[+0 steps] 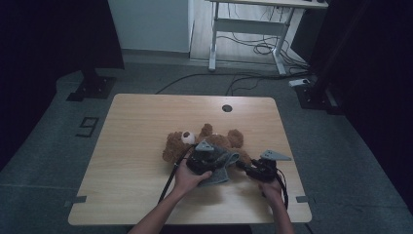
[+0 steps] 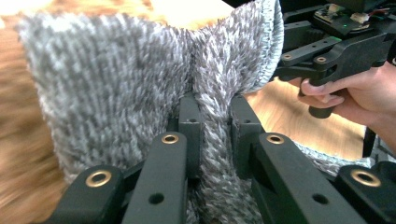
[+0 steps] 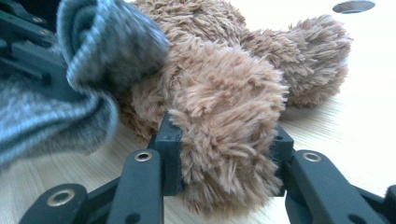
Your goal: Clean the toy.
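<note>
- Brown shaggy plush teddy bear (image 1: 204, 141) lies on its back, it seems, mid-table on the pale wooden table (image 1: 131, 161).
- Grey ribbed knitted garment (image 2: 121, 79) drapes over its body.
- Left gripper (image 2: 212, 135) pinches a fold of the knit.
- Right gripper (image 3: 224, 158) clamps one furry leg.

Dim room: grey carpet floor (image 1: 44, 161), pale wall (image 1: 148, 24), white-legged desk (image 1: 253, 24) behind, black cables (image 1: 204, 78) trailing across floor.
</note>
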Motion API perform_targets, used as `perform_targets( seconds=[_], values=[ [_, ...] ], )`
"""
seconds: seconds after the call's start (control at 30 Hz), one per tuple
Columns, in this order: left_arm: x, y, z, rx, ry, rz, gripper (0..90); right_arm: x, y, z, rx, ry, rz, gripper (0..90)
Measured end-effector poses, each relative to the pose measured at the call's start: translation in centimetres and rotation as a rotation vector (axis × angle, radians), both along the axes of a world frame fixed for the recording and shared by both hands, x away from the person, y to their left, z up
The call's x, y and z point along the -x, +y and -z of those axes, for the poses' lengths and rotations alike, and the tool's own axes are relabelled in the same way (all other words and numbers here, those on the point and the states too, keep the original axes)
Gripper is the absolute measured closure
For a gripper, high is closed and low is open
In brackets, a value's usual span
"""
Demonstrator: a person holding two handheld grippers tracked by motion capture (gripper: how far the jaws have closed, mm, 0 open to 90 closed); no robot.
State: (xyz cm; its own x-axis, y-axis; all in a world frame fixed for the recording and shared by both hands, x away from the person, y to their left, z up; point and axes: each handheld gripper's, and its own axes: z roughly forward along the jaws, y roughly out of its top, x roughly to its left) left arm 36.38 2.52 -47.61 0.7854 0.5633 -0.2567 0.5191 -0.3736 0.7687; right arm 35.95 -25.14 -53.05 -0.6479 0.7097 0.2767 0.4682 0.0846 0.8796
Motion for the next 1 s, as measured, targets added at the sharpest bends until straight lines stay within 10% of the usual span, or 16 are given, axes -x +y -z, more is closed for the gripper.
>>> perform_targets(
  seconds=[1.0],
  values=[
    [0.4,10.7,-1.1,0.057,-0.006,-0.193,78.1,-0.1,-0.1,0.2,-0.013,0.008,0.001,60.8]
  ],
)
